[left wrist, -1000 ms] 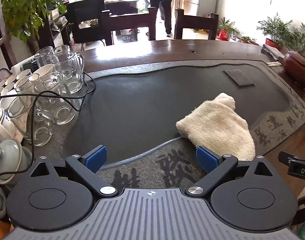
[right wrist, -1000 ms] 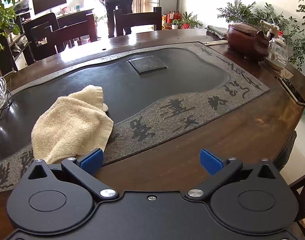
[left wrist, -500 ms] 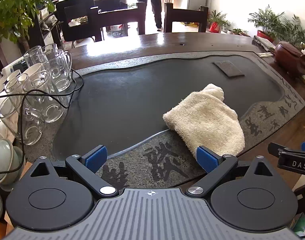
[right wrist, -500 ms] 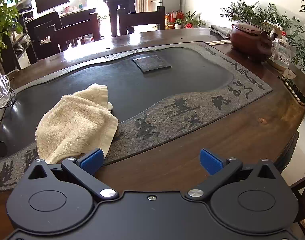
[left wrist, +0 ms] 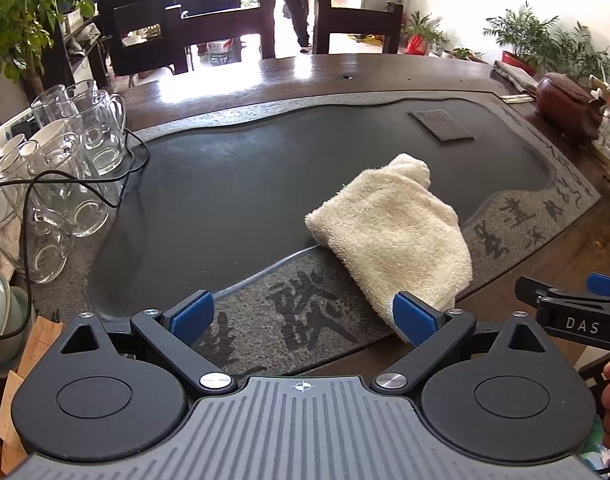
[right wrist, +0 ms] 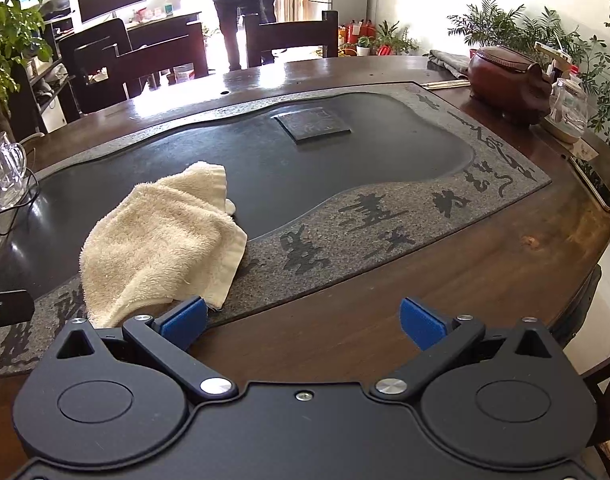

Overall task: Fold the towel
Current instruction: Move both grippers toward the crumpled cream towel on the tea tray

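A cream terry towel [left wrist: 393,232] lies bunched and folded over on the dark stone tea tray [left wrist: 233,200], its near end on the tray's carved grey rim. It also shows in the right wrist view [right wrist: 161,240]. My left gripper [left wrist: 303,316] is open and empty, its right pad just in front of the towel's near edge. My right gripper [right wrist: 303,318] is open and empty, its left pad close to the towel's near corner. The right gripper also shows at the right edge of the left wrist view [left wrist: 573,316].
Several glass mugs [left wrist: 77,168] and white cups stand at the tray's left with a black cable over them. A brown clay pot [right wrist: 505,80] and a glass jar [right wrist: 567,108] stand far right. Wooden table [right wrist: 465,264] surrounds the tray; chairs stand behind.
Both grippers have drawn back from the tray and risen a little, so the towel sits farther away and more of the table shows. The towel has not moved.
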A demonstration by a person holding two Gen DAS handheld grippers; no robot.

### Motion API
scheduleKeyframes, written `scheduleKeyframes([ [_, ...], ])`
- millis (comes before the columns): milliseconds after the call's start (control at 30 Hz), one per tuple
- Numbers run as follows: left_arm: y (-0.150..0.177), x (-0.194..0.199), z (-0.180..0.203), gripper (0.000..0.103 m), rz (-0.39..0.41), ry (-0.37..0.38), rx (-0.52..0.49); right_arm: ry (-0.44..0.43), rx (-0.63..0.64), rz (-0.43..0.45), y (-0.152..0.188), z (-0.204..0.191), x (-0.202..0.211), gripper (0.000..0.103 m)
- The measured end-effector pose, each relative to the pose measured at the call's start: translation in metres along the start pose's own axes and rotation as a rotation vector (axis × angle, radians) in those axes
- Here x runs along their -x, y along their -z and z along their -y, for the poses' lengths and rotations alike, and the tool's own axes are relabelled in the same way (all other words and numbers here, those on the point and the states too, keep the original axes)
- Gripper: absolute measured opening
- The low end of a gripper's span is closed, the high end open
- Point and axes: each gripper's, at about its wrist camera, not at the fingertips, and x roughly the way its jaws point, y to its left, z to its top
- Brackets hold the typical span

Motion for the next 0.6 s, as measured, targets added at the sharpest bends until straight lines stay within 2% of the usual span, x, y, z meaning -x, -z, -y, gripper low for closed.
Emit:
scheduleKeyframes([
  [600, 0.0018, 0.0005, 0.0091, 0.097, -0.019, 0.009, -0.014, -0.009, 0.013, -0.006, 0.0008, -0.0041, 0.0027, 0.103],
])
